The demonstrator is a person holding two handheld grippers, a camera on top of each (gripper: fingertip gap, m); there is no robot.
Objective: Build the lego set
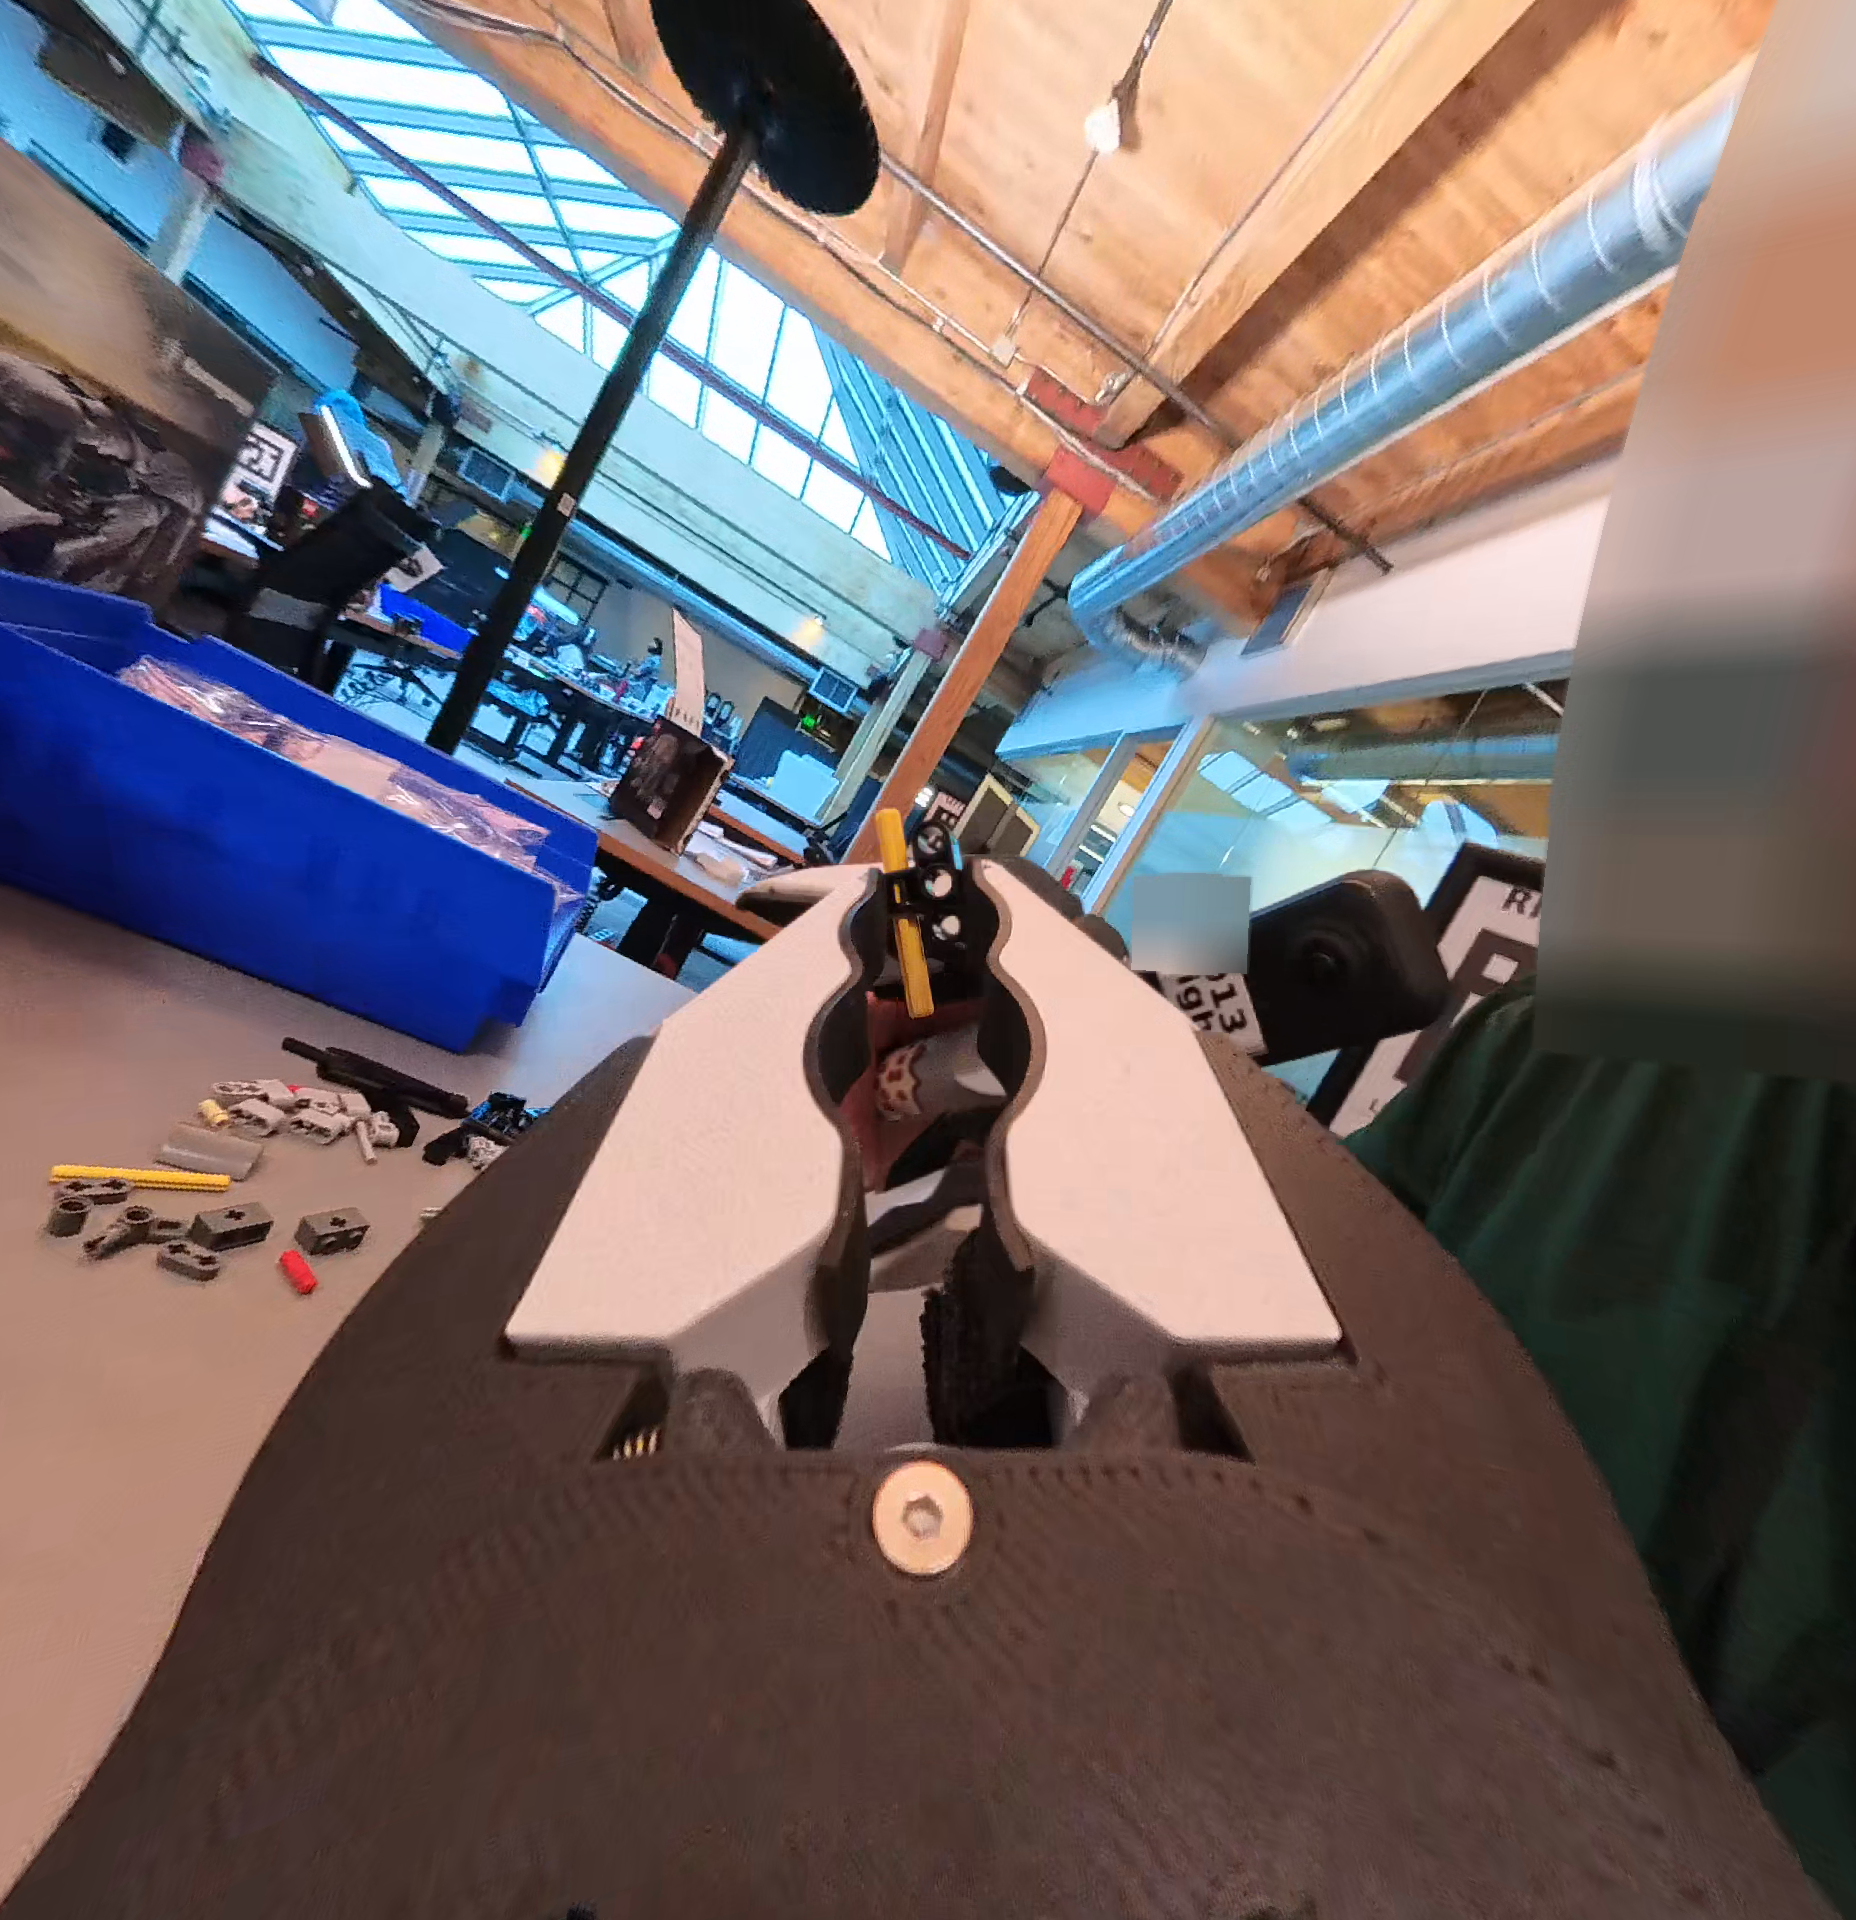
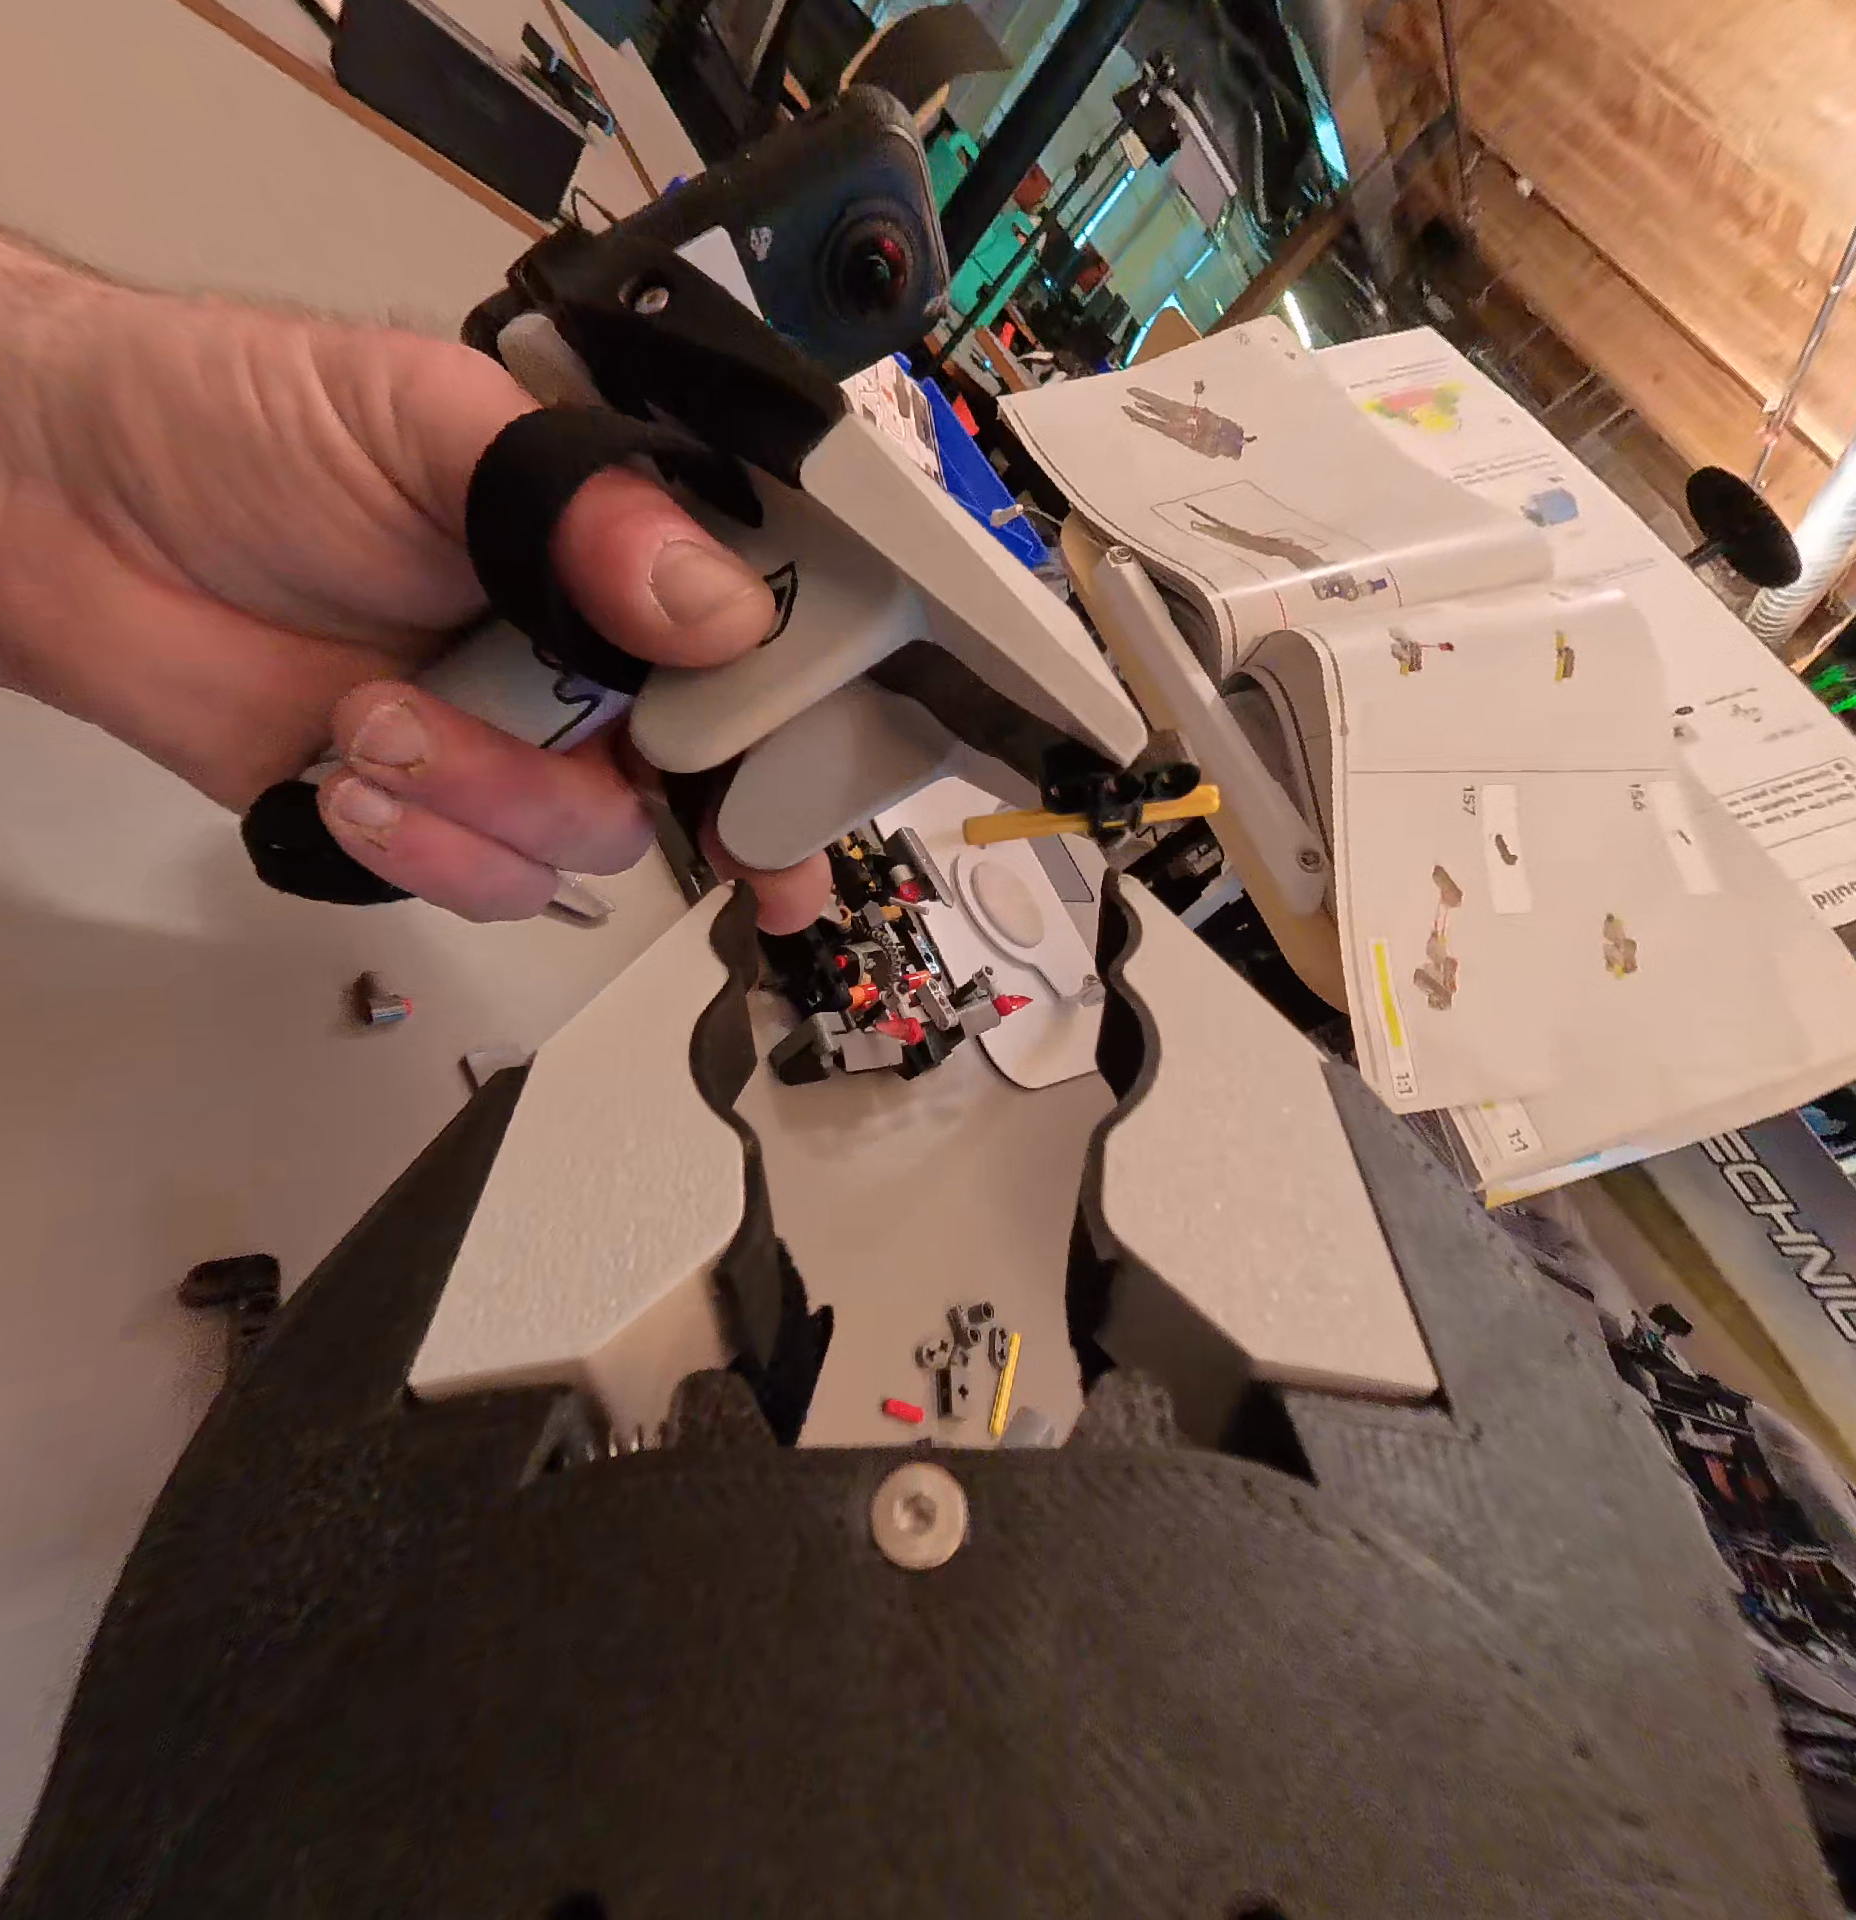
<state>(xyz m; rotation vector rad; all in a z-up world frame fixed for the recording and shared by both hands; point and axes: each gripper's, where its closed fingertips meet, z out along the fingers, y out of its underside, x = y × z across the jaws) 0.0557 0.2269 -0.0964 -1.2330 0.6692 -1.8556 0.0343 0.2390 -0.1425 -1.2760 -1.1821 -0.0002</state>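
The left gripper (image 1: 929, 909), closed on a light, rigid black pin connector (image 1: 939, 902) threaded by a slip-prone yellow axle (image 1: 903, 914), holds it aloft; the right gripper (image 2: 919, 914) is open, empty, and should grasp the axle's exposed end.

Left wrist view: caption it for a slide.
Left gripper pinches a black beam with a yellow axle above the table.

The left gripper (image 1: 929, 883) has a rough, matt black printed body, smooth matt white fingers (image 1: 726, 1122) and a shiny metal screw (image 1: 922, 1519). The blue bin (image 1: 249, 831) is glossy plastic.
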